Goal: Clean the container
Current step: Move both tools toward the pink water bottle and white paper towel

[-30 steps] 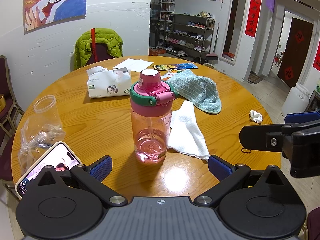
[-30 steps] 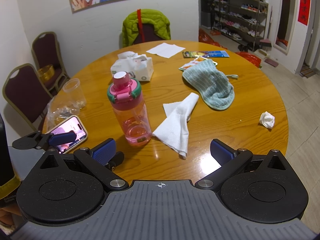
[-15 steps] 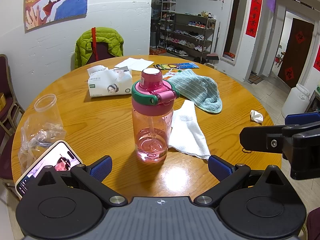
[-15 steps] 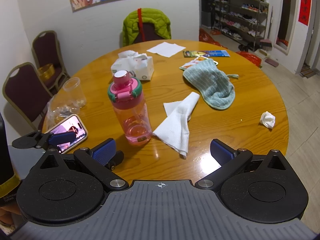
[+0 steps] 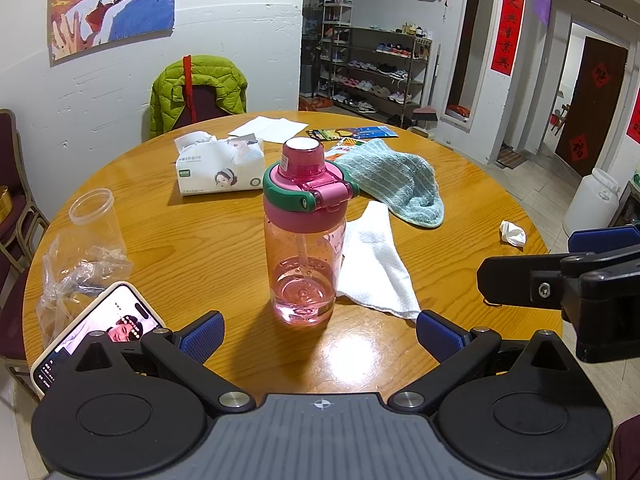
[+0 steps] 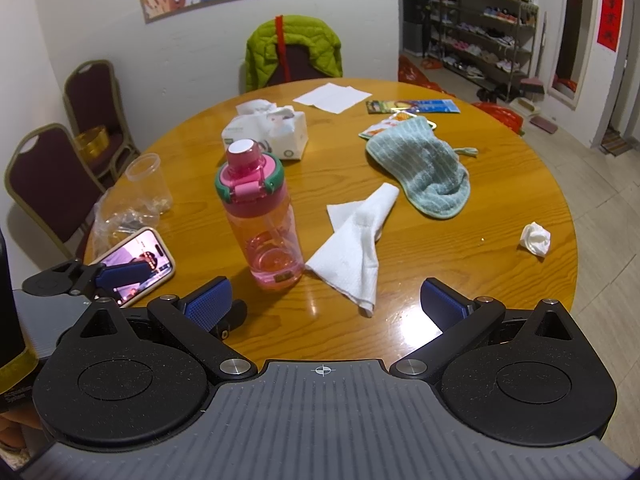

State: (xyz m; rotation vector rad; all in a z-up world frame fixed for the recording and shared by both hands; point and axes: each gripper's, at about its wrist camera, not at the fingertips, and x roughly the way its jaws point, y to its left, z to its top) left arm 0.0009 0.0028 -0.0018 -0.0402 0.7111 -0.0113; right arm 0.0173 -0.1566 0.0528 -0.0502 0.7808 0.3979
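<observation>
A pink see-through bottle (image 5: 303, 240) (image 6: 262, 216) with a pink and green lid stands upright on the round wooden table (image 5: 200, 240), a little liquid in its bottom. A white cloth (image 5: 376, 264) (image 6: 356, 248) lies flat just right of it, touching its base. My left gripper (image 5: 318, 332) is open, a short way in front of the bottle, nothing between its blue pads. My right gripper (image 6: 324, 304) is open too, near the table's front edge, facing the cloth's near corner. The right gripper's finger shows at the right edge of the left wrist view.
A clear cup (image 5: 94, 216) and crumpled plastic bag (image 5: 76, 276) sit left, with a lit phone (image 5: 96, 332) at the front left edge. A tissue box (image 5: 220, 168), a teal towel (image 5: 396, 184), papers and a tissue ball (image 5: 513, 233) lie farther off. Chairs ring the table.
The left gripper has eased slightly closer to the bottle, which looks a little larger and more centred. The right gripper has barely shifted. Both remain open.
</observation>
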